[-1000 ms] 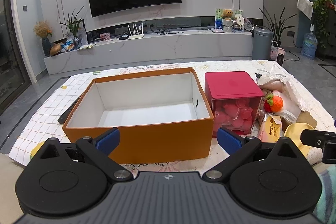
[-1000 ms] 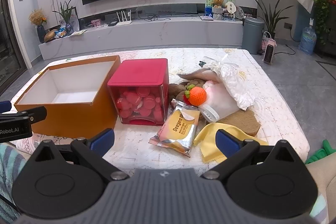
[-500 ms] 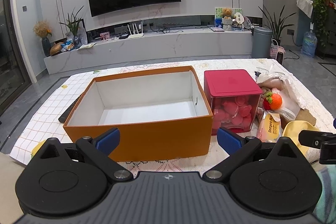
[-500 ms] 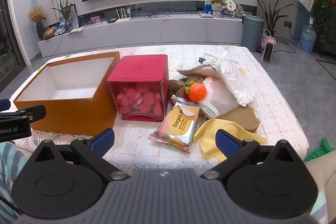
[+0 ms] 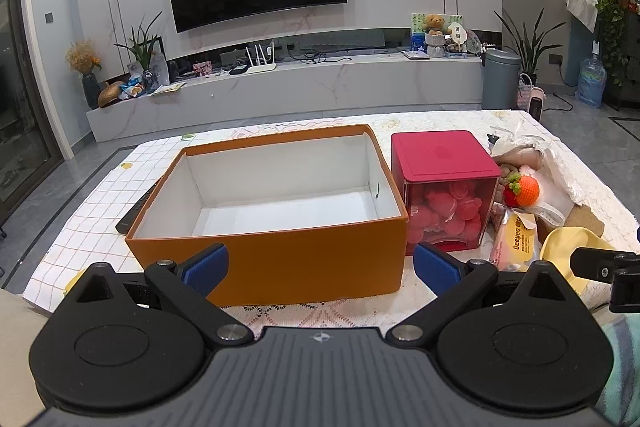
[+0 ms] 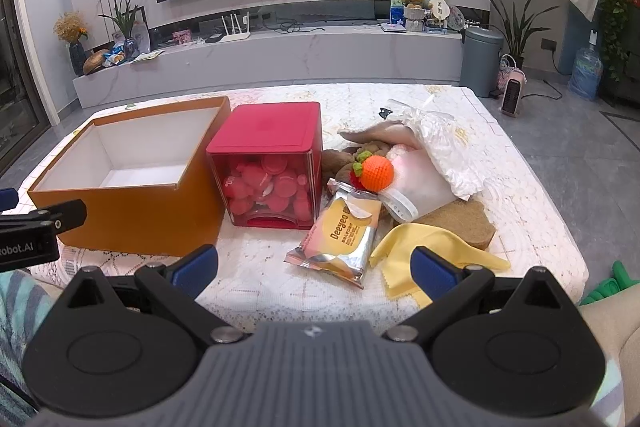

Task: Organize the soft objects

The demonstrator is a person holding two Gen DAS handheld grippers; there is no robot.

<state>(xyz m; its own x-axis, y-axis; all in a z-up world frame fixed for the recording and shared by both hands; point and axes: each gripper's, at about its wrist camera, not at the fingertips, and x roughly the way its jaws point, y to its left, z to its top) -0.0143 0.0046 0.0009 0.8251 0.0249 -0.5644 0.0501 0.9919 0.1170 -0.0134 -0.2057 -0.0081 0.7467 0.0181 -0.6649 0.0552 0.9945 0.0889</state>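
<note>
Table [image 6: 520, 187] slightly farther than before, orange box [image 5: 280, 259] empty, left claw [image 5: 320, 263] and right claw [image 6: 314, 267] apart

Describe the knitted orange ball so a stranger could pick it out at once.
Start at the big open orange box on the table; the red-lidded cube stands just right of it. Right of that cube lies a heap of soft things, and the knitted orange ball sits at its front, above the Deeyeo packet. It alone is round, bright orange and green-tufted.

orange box [image 5: 272, 259]: open, empty | soft pile [image 6: 404, 167]: beside red box, seemingly heaped
</note>
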